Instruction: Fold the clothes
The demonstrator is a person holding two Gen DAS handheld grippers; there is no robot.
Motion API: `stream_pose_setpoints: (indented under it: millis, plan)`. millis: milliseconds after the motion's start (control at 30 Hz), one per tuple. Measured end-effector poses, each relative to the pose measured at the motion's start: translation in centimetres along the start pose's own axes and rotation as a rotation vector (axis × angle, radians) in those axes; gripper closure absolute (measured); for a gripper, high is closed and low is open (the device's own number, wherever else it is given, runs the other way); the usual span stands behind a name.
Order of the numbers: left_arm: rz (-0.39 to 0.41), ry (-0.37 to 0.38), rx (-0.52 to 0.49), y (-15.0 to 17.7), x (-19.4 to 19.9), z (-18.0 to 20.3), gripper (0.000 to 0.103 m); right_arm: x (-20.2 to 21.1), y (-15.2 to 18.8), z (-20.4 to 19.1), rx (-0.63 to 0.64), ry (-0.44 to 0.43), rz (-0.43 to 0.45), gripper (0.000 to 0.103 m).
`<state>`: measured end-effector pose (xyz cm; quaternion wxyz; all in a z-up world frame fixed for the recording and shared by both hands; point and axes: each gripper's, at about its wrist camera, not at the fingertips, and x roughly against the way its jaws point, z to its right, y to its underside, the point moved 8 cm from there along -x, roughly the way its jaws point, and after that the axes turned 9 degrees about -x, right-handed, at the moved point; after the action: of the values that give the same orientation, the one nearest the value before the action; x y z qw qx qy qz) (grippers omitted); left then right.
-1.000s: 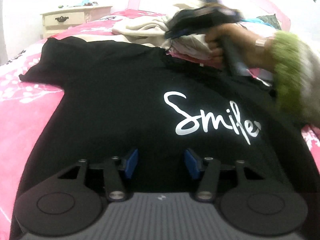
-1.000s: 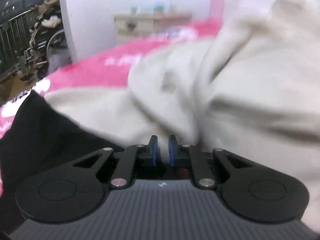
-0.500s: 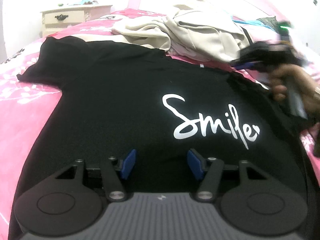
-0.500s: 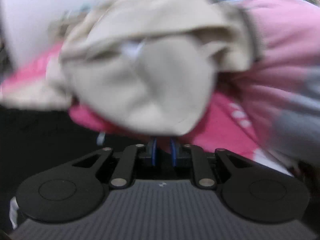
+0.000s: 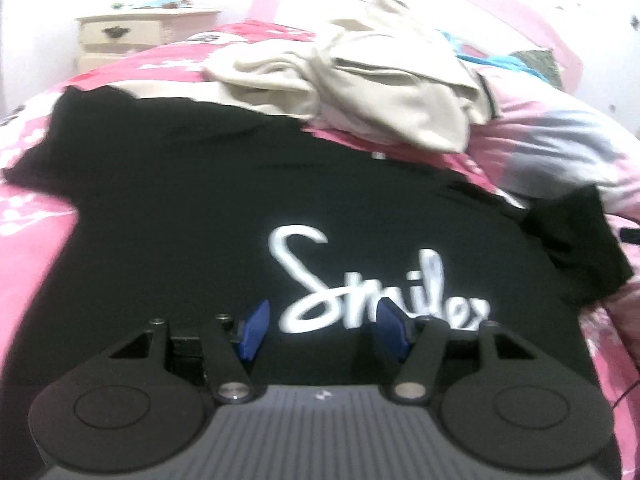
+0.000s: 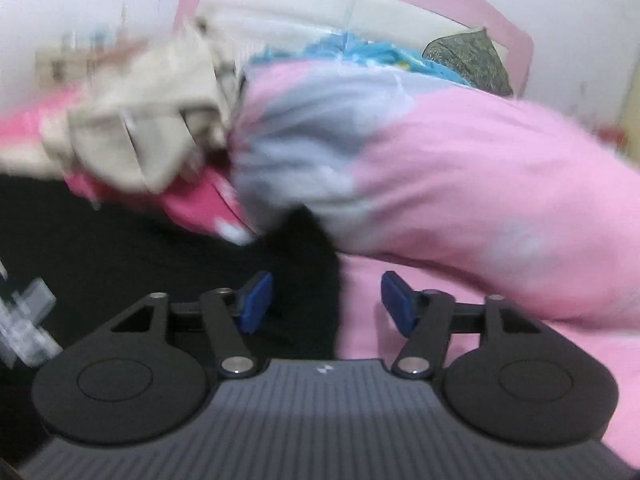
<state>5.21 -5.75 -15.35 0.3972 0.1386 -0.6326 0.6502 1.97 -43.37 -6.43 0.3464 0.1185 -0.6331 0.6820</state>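
A black T-shirt (image 5: 192, 216) with white "Smile" lettering (image 5: 360, 284) lies spread flat on the pink bed, its right sleeve (image 5: 576, 248) bunched up. My left gripper (image 5: 320, 330) hovers open above the shirt's lower front, nothing between its blue pads. In the right wrist view the black T-shirt (image 6: 160, 264) fills the lower left, and my right gripper (image 6: 326, 300) stands open over the edge of its sleeve, beside the pink cover. A crumpled beige garment (image 5: 376, 76) lies past the collar, and the beige garment (image 6: 136, 136) shows blurred in the right view.
A pink and grey pillow (image 6: 460, 184) bulges just ahead of the right gripper. Blue cloth (image 6: 360, 52) and a dark patterned cushion (image 6: 468, 56) lie by the pink headboard. A cream nightstand (image 5: 132, 36) stands at the far left. Pink floral bedding (image 5: 28, 248) surrounds the shirt.
The right gripper left the beige garment, swung right and down to the shirt's sleeve, and went from shut to open. It and the hand left the left view. The left gripper shifted slightly forward.
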Motion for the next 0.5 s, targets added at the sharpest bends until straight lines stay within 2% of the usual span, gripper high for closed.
stream_pose_setpoints:
  millis: [67, 167, 267, 367, 433, 500]
  plan:
    - [0.013, 0.047, -0.02, -0.5, -0.6, 1.6, 0.042, -1.2, 0.5, 0.1, 0.048, -0.016, -0.033, 0.042]
    - [0.034, 0.116, -0.071, -1.6, -1.7, 4.8, 0.042, -2.4, 0.6, -0.3, 0.116, -0.024, -0.037, 0.043]
    - [0.041, 0.233, -0.11, -2.6, -3.1, 8.3, 0.042, -3.0, 0.3, -0.3, 0.131, -0.035, -0.055, 0.047]
    - [0.014, 0.359, -0.104, -3.1, -4.9, 11.5, 0.043, -3.7, 0.1, -0.4, 0.146, -0.046, -0.073, 0.067]
    - [0.008, 0.413, -0.095, -3.3, -6.2, 13.0, 0.043, -3.9, -0.1, -0.4, 0.144, -0.053, -0.087, 0.097]
    - [-0.015, 0.437, -0.062, -3.1, -7.6, 13.8, 0.045, -3.8, -0.4, -0.1, 0.099, -0.065, -0.099, 0.101]
